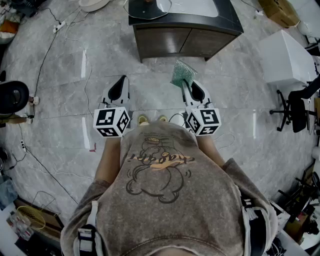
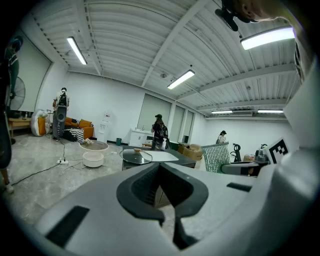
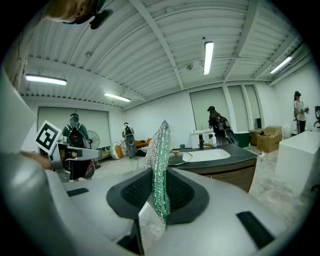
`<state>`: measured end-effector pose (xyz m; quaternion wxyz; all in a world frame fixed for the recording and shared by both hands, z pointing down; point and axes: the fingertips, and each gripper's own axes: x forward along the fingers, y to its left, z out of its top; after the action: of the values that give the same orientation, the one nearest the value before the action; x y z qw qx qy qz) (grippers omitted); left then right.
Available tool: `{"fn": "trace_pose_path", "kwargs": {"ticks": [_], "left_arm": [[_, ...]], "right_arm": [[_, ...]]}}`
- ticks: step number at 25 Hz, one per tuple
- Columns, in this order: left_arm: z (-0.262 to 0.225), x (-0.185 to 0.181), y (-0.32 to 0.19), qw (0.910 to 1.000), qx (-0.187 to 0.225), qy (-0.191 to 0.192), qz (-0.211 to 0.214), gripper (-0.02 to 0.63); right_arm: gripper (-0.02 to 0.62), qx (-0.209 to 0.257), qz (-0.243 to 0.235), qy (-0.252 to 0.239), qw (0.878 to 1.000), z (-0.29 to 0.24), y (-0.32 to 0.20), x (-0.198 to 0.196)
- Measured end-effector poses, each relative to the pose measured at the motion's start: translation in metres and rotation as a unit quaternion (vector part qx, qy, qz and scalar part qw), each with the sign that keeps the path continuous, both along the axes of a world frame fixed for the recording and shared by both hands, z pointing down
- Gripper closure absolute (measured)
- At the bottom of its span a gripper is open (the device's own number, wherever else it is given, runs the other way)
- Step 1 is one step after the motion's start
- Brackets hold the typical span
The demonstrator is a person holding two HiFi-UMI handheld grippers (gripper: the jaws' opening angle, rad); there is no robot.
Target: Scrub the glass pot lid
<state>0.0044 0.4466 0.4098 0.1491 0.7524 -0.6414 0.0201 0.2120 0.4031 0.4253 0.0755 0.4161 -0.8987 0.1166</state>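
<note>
Right gripper (image 3: 156, 202): jaws clamped on a green-and-silver scrub pad (image 3: 159, 160), which stands on edge between them.
Left gripper (image 2: 169, 215): jaws pressed together, nothing between.
Head view: both grippers side by side before the person's chest, well short of the dark counter (image 1: 227, 17).
Glass pot lid (image 1: 147, 9): lying on that counter's left part, beside the white sink (image 1: 192, 6).
Gripper views only: ceiling lights (image 2: 181, 80) and people (image 2: 159, 131) standing far back in the room.
</note>
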Motion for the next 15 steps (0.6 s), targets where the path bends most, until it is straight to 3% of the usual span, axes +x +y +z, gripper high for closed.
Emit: {"fn": "trace_pose_path", "kwargs": {"ticks": [6, 15], "left_arm": [[-0.002, -0.002, 0.002, 1.0, -0.001, 0.002, 0.0, 0.597], [0.005, -0.024, -0.003, 0.9998, 0.005, 0.01, 0.019, 0.597]], "right_arm": [[0.51, -0.006, 0.004, -0.031, 1.0, -0.005, 0.002, -0.001], [0.509, 0.0, 0.021, -0.036, 0.999, -0.003, 0.003, -0.018]]}}
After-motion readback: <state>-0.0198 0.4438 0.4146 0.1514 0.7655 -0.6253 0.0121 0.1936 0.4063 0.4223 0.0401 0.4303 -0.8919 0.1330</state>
